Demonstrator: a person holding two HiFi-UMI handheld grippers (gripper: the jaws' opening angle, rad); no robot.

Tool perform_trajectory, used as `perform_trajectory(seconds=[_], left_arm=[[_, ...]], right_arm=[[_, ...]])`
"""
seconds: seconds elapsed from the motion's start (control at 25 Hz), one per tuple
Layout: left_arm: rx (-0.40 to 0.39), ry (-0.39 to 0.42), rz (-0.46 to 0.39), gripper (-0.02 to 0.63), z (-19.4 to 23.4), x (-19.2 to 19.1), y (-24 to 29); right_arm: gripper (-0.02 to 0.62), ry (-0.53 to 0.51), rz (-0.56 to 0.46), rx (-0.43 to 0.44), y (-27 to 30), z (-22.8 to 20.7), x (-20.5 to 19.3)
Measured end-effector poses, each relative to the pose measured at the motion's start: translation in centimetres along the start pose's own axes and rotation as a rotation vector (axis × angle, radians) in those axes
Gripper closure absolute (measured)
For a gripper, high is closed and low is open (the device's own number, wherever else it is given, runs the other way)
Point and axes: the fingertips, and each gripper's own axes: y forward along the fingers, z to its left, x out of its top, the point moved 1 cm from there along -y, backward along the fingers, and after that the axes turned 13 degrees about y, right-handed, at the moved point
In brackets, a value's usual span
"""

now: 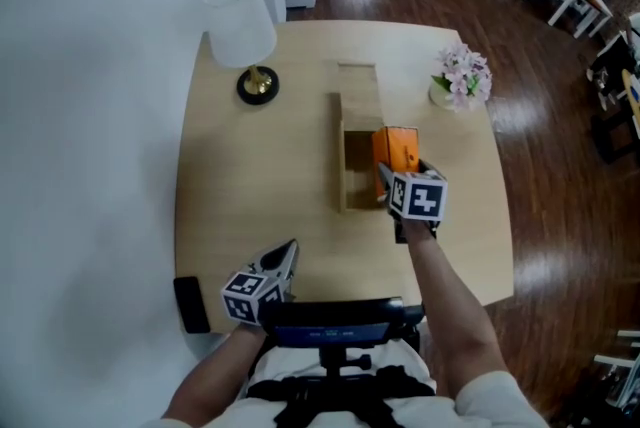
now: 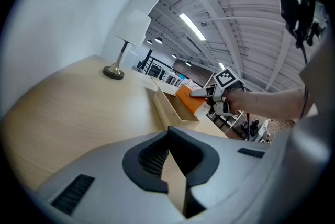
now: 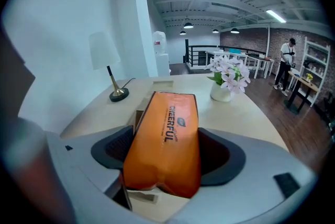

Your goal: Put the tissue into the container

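An orange tissue pack (image 1: 396,152) hangs over the right side of the open wooden container (image 1: 338,156) in the middle of the table. My right gripper (image 1: 395,172) is shut on the pack's near end. In the right gripper view the pack (image 3: 166,139) fills the space between the jaws and points away over the container (image 3: 139,115). My left gripper (image 1: 288,254) rests low near the table's front edge with its jaws shut and nothing in them. From the left gripper (image 2: 168,134) view I see the container (image 2: 170,110), the pack (image 2: 189,98) and the right gripper (image 2: 207,93) ahead.
A white lamp (image 1: 240,21) stands at the back left of the table, and a vase of pink flowers (image 1: 461,76) at the back right. A flat wooden piece (image 1: 357,71) lies behind the container. A black object (image 1: 191,304) sits at the front left corner.
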Motion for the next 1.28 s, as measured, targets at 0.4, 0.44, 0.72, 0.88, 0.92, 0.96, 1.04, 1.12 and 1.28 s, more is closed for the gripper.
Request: perform_trajectory(seconds=[0.4, 0.44, 0.72, 0.88, 0.92, 0.96, 1.04, 1.12, 1.28], left_arm=[[-0.007, 0.006, -0.038, 0.618, 1.1, 0.1, -0.6], [-0.006, 0.003, -0.049, 0.618, 1.1, 0.3, -0.6], [-0.017, -0.004, -0.047, 0.618, 1.4, 0.1, -0.8], [-0.015, 0.000, -0.035, 0.618, 1.7, -0.1, -0.9], [-0.013, 0.003, -0.036, 0.618, 1.8, -0.1, -0.9], [-0.010, 0.007, -0.041, 0.618, 1.8, 0.1, -1.0], [-0.001, 0.014, -0.057, 0.618, 2.0, 0.6, -1.1], [0.008, 0.022, -0.077, 0.618, 2.1, 1.4, -1.2], [0.027, 0.032, -0.109, 0.618, 2.4, 2.7, -1.3]], right_arm=[[0.201, -0.047, -0.025, -0.021, 0.9, 5.2, 0.2], [0.201, -0.040, -0.030, -0.025, 0.9, 5.5, 0.2], [0.204, -0.006, -0.023, -0.040, 1.9, 6.7, -1.1], [0.206, -0.033, -0.036, -0.058, 1.9, 7.1, -1.2], [0.207, -0.039, -0.038, -0.064, 1.9, 7.1, -1.2], [0.207, -0.045, -0.036, -0.070, 1.9, 7.1, -1.3], [0.209, -0.057, -0.031, -0.082, 2.0, 7.0, -1.5], [0.210, -0.067, -0.030, -0.086, 2.1, 7.1, -1.6], [0.213, -0.071, -0.021, -0.094, 2.5, 6.9, -2.2]])
